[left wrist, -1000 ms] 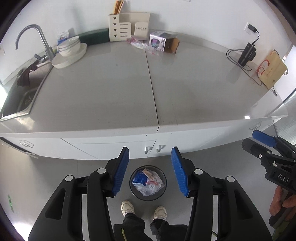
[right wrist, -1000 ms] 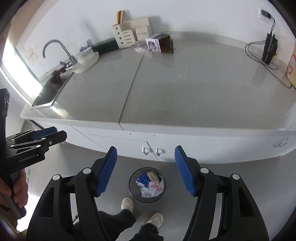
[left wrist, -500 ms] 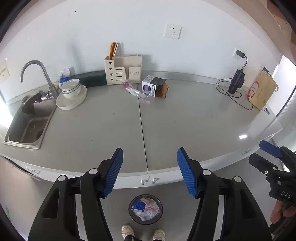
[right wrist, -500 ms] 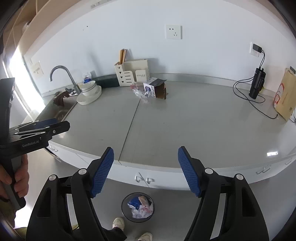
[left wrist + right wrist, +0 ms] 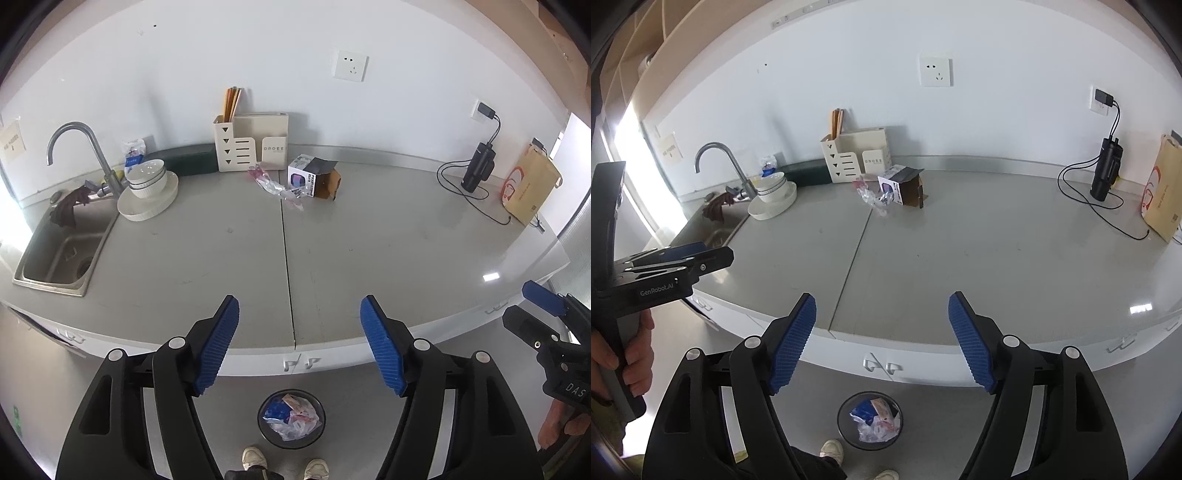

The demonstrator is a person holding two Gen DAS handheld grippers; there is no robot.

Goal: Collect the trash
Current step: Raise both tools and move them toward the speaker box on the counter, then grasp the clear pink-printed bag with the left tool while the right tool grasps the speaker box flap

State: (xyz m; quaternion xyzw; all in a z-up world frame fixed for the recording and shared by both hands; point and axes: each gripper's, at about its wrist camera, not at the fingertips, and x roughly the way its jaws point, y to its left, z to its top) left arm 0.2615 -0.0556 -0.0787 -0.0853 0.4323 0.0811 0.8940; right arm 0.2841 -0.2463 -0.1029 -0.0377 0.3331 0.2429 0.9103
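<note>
Grey countertop (image 5: 221, 251); cream organizer (image 5: 251, 146); blue ribbed gripper pads (image 5: 218, 345).

Both tools are raised since one second ago: the left tool (image 5: 299, 343) and right tool (image 5: 881, 341) now look across the surface (image 5: 369, 240) rather than down at it. The trash bin (image 5: 291, 417) sits lower in both views. Finger spacing is wider on each tool. The wall socket (image 5: 351, 65) has entered view.

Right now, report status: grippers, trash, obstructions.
Left gripper open, empty. Right gripper open, empty. Plastic wrapper and opened box on countertop beside organizer. Nothing between.
</note>
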